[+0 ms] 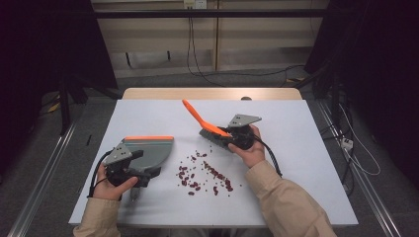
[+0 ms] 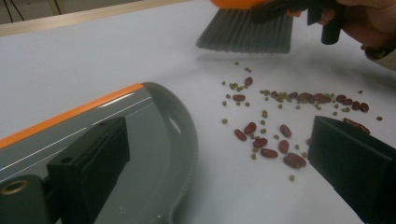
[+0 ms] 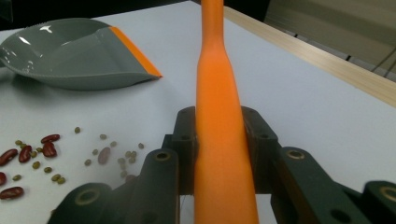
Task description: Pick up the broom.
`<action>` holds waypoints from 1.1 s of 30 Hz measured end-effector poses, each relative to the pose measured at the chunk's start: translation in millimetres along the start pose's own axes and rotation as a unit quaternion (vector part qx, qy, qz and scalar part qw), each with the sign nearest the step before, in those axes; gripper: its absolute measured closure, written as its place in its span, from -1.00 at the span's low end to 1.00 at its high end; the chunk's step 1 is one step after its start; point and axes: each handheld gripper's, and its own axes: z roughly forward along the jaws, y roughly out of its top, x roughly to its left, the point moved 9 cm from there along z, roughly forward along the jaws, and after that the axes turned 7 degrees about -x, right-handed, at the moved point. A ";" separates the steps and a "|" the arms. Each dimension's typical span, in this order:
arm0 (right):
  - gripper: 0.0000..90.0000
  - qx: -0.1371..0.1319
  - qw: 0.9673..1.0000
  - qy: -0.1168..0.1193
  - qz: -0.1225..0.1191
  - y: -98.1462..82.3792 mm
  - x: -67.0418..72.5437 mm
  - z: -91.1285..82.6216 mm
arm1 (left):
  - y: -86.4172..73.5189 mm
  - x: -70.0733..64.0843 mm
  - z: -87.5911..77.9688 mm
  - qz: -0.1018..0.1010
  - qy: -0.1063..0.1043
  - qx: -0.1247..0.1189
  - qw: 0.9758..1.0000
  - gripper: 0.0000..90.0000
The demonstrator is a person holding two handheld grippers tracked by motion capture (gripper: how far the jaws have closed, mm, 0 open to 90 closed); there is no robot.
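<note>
My right gripper (image 1: 228, 132) is shut on the orange handle of a hand brush (image 3: 219, 116), whose handle slants up and to the far left. The grey bristles (image 2: 245, 35) hang just above the table behind a scatter of red beans and small green ones (image 1: 205, 173). A grey dustpan with an orange lip (image 1: 148, 148) lies flat at the left. My left gripper (image 2: 219, 140) is at the pan's near side with its jaws wide apart. One jaw lies over the pan, the other stands off it beside the beans (image 2: 280, 135).
The white tabletop (image 1: 296, 163) lies on a wooden table whose far edge (image 1: 212, 94) shows behind it. Cables run across the floor beyond and to the right. The person's sleeves come in from the bottom edge.
</note>
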 end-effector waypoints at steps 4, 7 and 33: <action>0.58 -0.004 0.999 0.019 -0.033 0.1 -3.5 12.3 | 0.1 2.2 -1.9 -0.001 0.003 -0.001 1.000 -0.88; 0.58 0.000 0.998 0.029 -0.061 -0.1 -3.0 19.4 | 0.2 3.6 -2.6 -0.003 0.006 -0.003 1.000 -0.88; 0.55 0.032 0.984 0.145 -0.103 -15.6 70.4 -7.8 | 2.1 5.5 -6.8 0.000 0.010 -0.008 1.000 -0.88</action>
